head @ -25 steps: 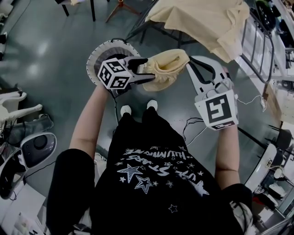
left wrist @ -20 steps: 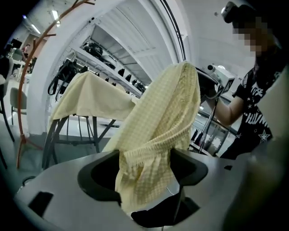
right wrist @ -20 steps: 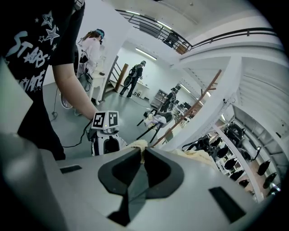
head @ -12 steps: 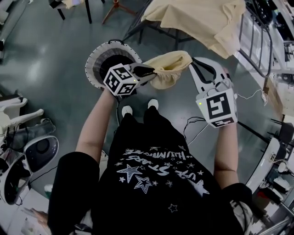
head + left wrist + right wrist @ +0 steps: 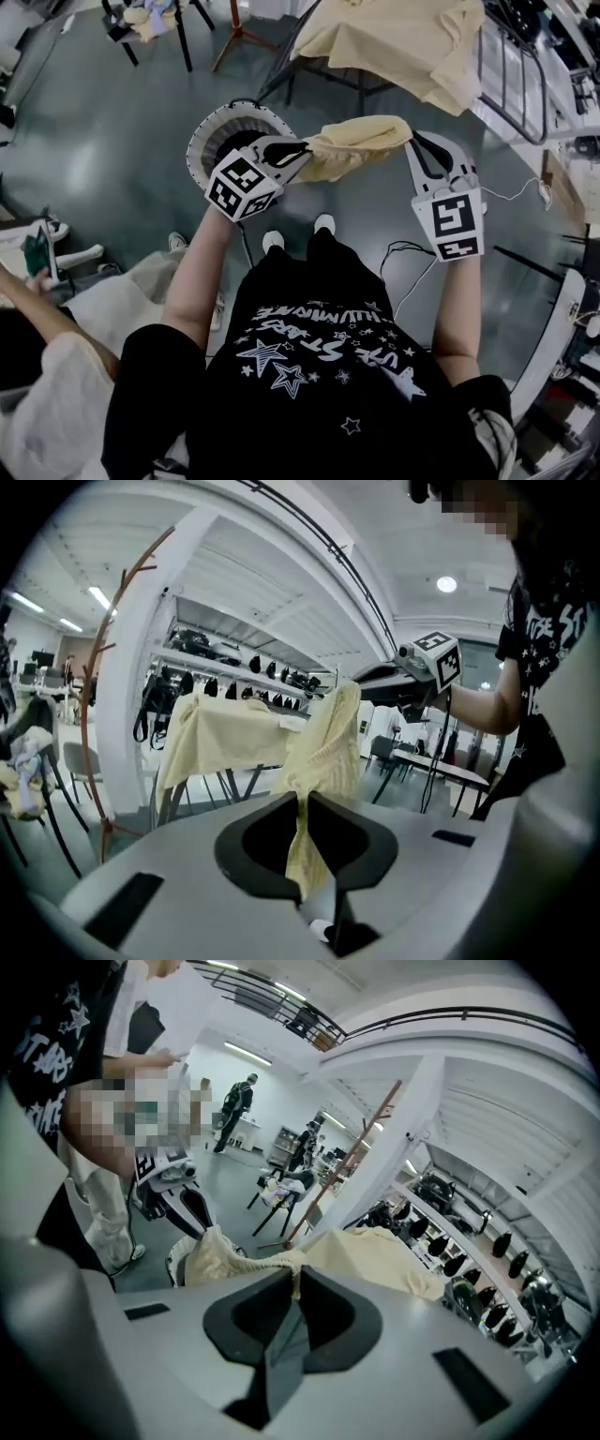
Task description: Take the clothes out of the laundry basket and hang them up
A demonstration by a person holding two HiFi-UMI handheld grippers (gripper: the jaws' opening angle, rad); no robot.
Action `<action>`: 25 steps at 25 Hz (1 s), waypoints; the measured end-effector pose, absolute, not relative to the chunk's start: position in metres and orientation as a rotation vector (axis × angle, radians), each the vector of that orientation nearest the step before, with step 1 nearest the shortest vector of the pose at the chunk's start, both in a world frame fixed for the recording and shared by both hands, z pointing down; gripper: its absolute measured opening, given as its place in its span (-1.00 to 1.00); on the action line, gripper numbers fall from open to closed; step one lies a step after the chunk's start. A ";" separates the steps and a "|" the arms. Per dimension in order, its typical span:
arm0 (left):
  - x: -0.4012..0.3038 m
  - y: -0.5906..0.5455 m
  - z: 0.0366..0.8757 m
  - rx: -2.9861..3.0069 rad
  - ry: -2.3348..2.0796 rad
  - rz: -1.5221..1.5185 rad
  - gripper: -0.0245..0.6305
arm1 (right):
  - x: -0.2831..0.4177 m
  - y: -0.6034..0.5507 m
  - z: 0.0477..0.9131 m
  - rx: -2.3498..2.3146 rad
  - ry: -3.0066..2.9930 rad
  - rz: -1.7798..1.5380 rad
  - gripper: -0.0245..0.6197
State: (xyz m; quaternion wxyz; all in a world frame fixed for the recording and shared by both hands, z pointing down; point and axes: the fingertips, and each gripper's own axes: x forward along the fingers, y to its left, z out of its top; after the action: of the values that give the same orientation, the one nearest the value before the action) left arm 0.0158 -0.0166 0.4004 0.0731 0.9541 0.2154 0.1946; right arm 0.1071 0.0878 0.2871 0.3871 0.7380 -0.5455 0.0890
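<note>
The yellow garment (image 5: pixel 361 142) is out of the laundry basket (image 5: pixel 202 141), stretched between both claws. The left claw (image 5: pixel 298 152) has just closed on one end and the right claw (image 5: pixel 419 142) pinches the other. It is not yet hung, while another yellow cloth (image 5: pixel 403 42) already hangs beyond.

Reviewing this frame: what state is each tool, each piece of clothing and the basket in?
left tool: has just closed its jaws on one end of the garment
right tool: shut on the garment's other end
garment: lifted, stretched between both tools
basket: upright on the floor
hung cloth: draped, off the floor
</note>
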 end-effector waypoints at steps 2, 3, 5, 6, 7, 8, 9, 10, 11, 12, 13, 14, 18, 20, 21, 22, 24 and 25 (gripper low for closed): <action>0.015 -0.016 0.386 2.919 0.670 0.563 -0.77 | 0.107 0.102 0.285 1.928 -1.342 0.253 -0.81; 0.016 -0.015 0.379 2.941 0.682 0.552 -0.77 | 0.107 0.110 0.283 1.951 -1.319 0.264 -0.81; 0.021 -0.008 0.363 2.977 0.724 0.528 -0.77 | 0.108 0.129 0.276 2.001 -1.270 0.279 -0.81; 0.023 -0.002 0.355 2.989 0.755 0.516 -0.77 | 0.108 0.141 0.272 2.028 -1.244 0.283 -0.81; 0.027 0.005 0.346 2.999 0.791 0.503 -0.77 | 0.109 0.153 0.266 2.054 -1.220 0.284 -0.81; 0.031 0.015 0.338 3.006 0.830 0.492 -0.77 | 0.111 0.165 0.261 2.080 -1.199 0.280 -0.81; 0.036 0.025 0.331 3.012 0.874 0.483 -0.77 | 0.114 0.178 0.255 2.107 -1.181 0.274 -0.81; 0.041 0.037 0.324 3.017 0.921 0.475 -0.77 | 0.118 0.191 0.249 2.134 -1.163 0.265 -0.81; 0.046 0.051 0.318 3.020 0.969 0.469 -0.77 | 0.121 0.205 0.244 2.160 -1.147 0.255 -0.81; 0.051 0.065 0.314 3.020 1.015 0.464 -0.77 | 0.125 0.219 0.238 2.184 -1.133 0.245 -0.81; 0.055 0.080 0.309 3.017 1.051 0.459 -0.77 | 0.130 0.233 0.233 2.203 -1.121 0.235 -0.81; 0.059 0.095 0.305 3.008 1.076 0.454 -0.77 | 0.136 0.246 0.227 2.218 -1.114 0.224 -0.81; 0.087 0.151 0.291 2.943 1.142 0.427 -0.76 | 0.168 0.293 0.206 2.255 -1.103 0.181 -0.81; 0.104 0.177 0.290 2.914 1.172 0.418 -0.76 | 0.187 0.316 0.200 2.267 -1.090 0.159 -0.81; 0.113 0.189 0.291 2.903 1.179 0.415 -0.76 | 0.195 0.327 0.199 2.272 -1.085 0.150 -0.81; 0.120 0.201 0.293 2.895 1.182 0.413 -0.76 | 0.203 0.339 0.199 2.278 -1.083 0.143 -0.81; 0.135 0.225 0.296 2.894 1.182 0.414 -0.76 | 0.218 0.365 0.203 2.292 -1.083 0.137 -0.81; 0.143 0.237 0.297 2.901 1.182 0.416 -0.76 | 0.226 0.379 0.205 2.299 -1.082 0.136 -0.81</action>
State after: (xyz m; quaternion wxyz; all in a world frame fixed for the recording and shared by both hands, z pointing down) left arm 0.1433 0.2370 0.2971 -0.0091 0.9180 0.3740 0.1316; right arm 0.2260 0.3785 0.2047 0.2941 0.8635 -0.4066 0.0510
